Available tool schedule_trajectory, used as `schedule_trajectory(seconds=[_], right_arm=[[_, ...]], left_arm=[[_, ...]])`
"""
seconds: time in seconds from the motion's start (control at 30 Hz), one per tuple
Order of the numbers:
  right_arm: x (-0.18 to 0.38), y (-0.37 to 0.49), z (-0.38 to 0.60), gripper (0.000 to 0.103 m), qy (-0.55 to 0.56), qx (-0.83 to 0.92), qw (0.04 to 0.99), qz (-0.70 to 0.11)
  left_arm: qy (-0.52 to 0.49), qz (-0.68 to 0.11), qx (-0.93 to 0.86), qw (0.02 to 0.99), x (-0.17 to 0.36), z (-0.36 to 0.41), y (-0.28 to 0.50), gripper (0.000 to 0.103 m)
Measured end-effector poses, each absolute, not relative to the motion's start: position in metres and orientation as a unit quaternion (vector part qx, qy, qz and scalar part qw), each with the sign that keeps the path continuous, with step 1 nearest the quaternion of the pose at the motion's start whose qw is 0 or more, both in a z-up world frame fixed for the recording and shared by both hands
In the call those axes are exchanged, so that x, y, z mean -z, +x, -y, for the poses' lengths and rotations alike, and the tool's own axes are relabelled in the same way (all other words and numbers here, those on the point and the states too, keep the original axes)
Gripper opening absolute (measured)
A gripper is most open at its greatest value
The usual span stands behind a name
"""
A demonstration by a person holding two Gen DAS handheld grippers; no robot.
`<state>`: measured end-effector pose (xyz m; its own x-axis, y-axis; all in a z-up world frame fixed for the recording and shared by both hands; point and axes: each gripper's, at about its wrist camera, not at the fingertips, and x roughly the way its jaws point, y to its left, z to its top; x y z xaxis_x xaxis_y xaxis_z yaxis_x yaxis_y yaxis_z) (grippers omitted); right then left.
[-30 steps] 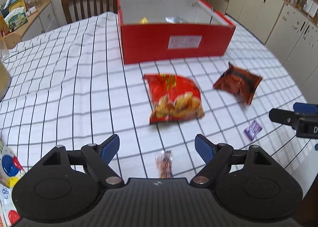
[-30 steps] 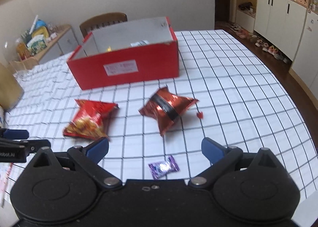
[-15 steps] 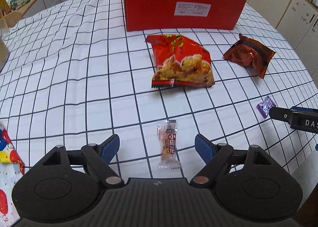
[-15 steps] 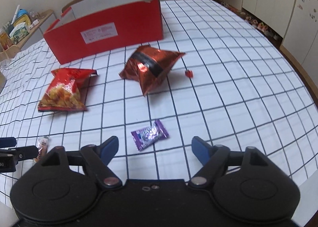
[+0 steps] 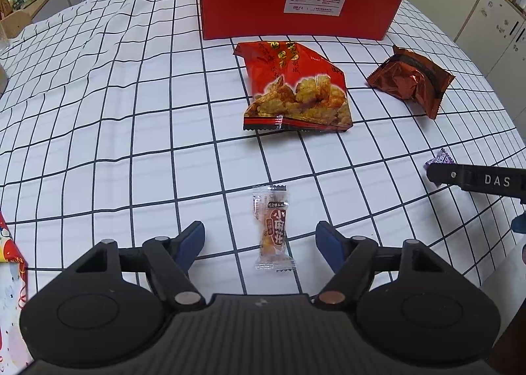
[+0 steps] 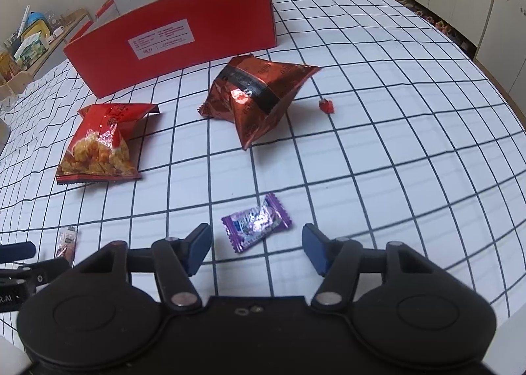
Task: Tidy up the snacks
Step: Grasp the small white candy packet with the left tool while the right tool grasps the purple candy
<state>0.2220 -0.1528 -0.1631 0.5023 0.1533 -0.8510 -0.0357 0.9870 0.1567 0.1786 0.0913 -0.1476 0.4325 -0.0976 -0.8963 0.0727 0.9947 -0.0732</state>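
- Red cardboard box (image 5: 296, 13) is our landmark: it stands open-topped at the far side of the checked tablecloth (image 5: 98, 95), and every loose snack lies on the near side of it.
- We hold the left gripper (image 5: 261, 237) released, jaws spread wide, low over the cloth; the clear-wrapped small candy (image 5: 272, 227) lies flat between its fingertips, well nearer to us than the box.
- We hold the right gripper (image 6: 256, 243) released too, with the purple wrapped candy (image 6: 257, 222) lying skewed just ahead of and between its blue pads (image 6: 199, 246).
- To do this pickup well, we judge it best to lower each gripper until the pads almost graze the cloth, centre on the wrapper's thick middle, then close gently so the film does not slide out.
- Between the candies and the box lie the red fried-snack bag (image 5: 296, 85) and the copper foil bag (image 6: 259, 92); a tiny red sweet (image 6: 326, 106) sits just beside the foil bag.
- Both candies look light and slippery; pinching the tablecloth along with them is the risk.
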Motion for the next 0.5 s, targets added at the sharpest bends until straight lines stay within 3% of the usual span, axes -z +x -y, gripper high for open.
schedule_trajectory(seconds=[0.5], right_arm=[[0.163,0.237,0.127,0.037,-0.003,-0.081,0.866,-0.493]], left_arm=[[-0.026,-0.536,0.06,0.841,0.149,-0.091,0.183,0.048]])
